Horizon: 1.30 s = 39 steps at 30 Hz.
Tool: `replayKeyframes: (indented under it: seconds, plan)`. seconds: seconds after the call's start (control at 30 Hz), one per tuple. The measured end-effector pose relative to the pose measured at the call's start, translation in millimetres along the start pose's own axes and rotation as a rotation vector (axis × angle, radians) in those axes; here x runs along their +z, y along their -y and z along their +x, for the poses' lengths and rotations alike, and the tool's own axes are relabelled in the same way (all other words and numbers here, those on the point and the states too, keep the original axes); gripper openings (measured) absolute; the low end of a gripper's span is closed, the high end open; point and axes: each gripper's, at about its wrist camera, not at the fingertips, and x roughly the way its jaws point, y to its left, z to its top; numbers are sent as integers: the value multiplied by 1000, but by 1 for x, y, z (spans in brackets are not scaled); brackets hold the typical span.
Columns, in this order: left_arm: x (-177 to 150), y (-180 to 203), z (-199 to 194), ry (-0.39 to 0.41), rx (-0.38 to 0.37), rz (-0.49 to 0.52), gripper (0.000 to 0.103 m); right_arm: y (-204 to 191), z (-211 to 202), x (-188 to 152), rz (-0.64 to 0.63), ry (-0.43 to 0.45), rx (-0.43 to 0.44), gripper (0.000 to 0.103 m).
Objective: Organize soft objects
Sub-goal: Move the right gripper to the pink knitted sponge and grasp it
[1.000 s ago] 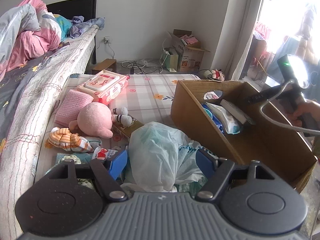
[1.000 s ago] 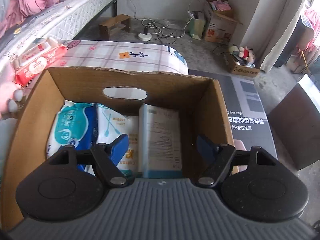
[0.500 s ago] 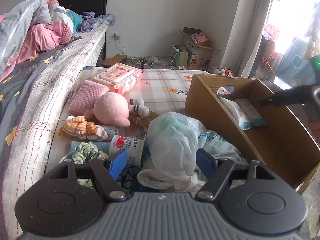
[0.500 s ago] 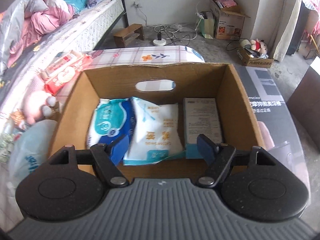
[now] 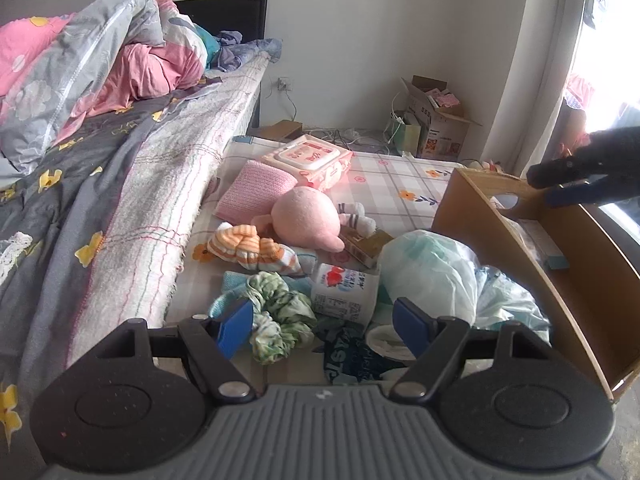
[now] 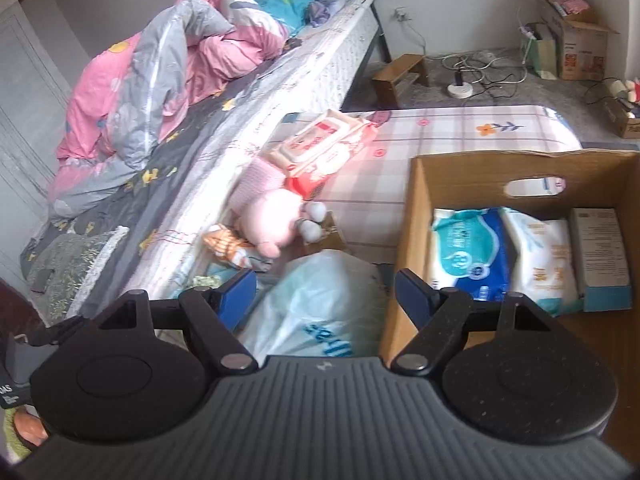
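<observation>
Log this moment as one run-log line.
left gripper: open, empty, over green scrunchie | right gripper: open, empty, over plastic bag | cardboard box: three packs inside | pink plush: on mat

Home bedroom: bed (image 5: 132, 168), rumpled duvet (image 5: 100, 56).

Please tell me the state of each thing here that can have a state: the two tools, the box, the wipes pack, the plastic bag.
Left tool: open, empty.
Right tool: open, empty.
Cardboard box: open-topped, packs inside.
Pink wipes pack: lid closed, lying flat.
Plastic bag: crumpled, beside the box.
</observation>
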Motion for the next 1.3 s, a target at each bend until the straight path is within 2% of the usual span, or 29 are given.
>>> replayKeyframes:
  seconds: [0.2,0.27,0.37,0.5,0.57,0.67,0.8,0.9,1.0,1.3]
  plan:
    - [41,-32,24,50,26,0,80,-38,49,40,76,-21,130,76]
    - [57,-41,39,57,16,33,85,-44,79,60,124,-48,160,76]
    - [78,-52,70,49,26,93,86,-44,134,86,215,-123,199,75]
    - [104,-71,123,2,5,100,87,-45,208,109,274,-176,160,73]
    - [114,-78,152,-30,-18,121,88,-44,241,117,292,-196,149,68]
    - [123,-82,191,-86,-40,170,89,-35,292,124,336,-234,140,60]
    - [128,-85,237,-151,-58,239,91,-28,342,128,369,-283,124,55]
    - [129,-87,256,-176,-84,249,92,-27,365,128,356,-307,116,55]
    - [134,-91,267,-181,-105,247,96,-26,375,129,362,-323,150,55]
    - [141,-107,291,-252,-178,140,96,-13,386,132,441,-369,219,51]
